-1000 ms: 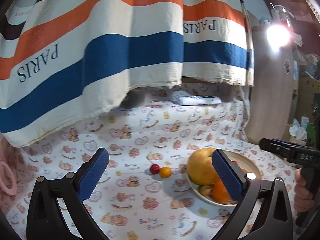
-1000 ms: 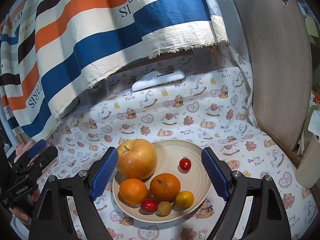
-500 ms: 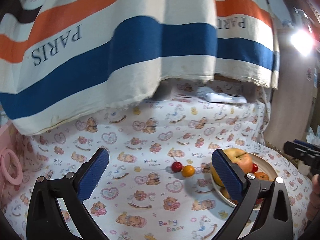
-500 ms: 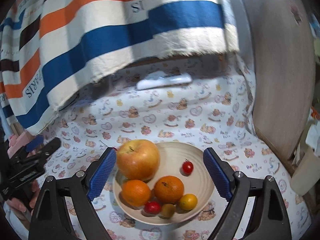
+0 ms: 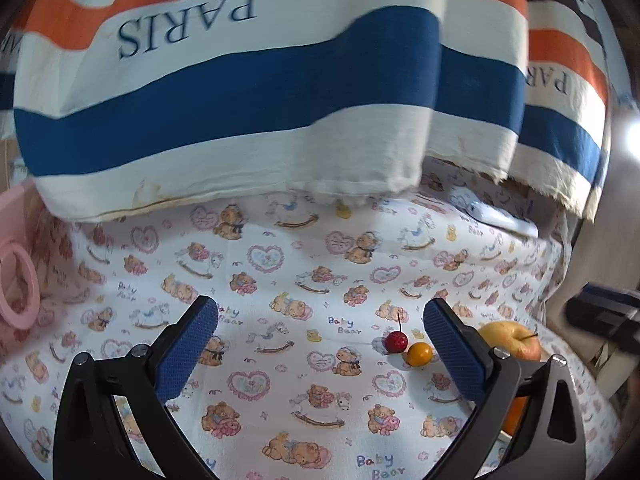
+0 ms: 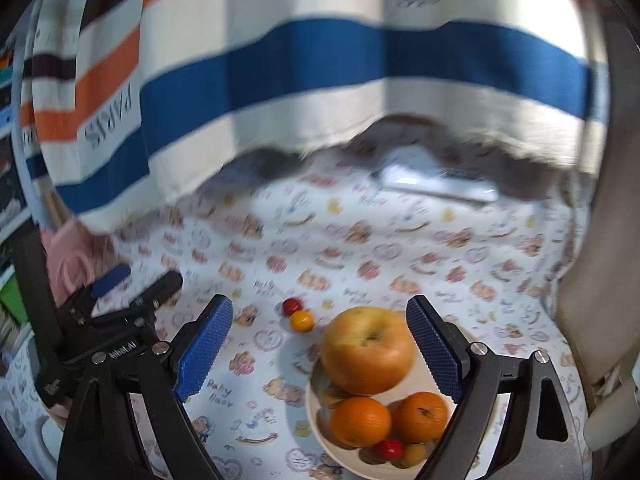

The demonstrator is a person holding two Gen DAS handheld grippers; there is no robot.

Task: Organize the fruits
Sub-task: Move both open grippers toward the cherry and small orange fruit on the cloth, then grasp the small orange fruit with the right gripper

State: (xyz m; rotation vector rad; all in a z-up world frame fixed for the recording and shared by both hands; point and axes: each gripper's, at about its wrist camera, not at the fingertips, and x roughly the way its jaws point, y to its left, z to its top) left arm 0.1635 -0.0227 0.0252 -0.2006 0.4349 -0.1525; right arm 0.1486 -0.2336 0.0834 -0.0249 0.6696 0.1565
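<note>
Left wrist view: my left tool wide, empty. View has swung left; cherry and small orange fruit now between pads, on bench cloth beside plate. Apple half hidden.

Right wrist view: right tool wide, empty, pulled back above plate. Background blurred; plate's near edge cut off.

A bear-print cloth covers the table, a striped "PARIS" fabric hangs over its far edge, a white remote lies beneath, and a pink ring sits far left.
</note>
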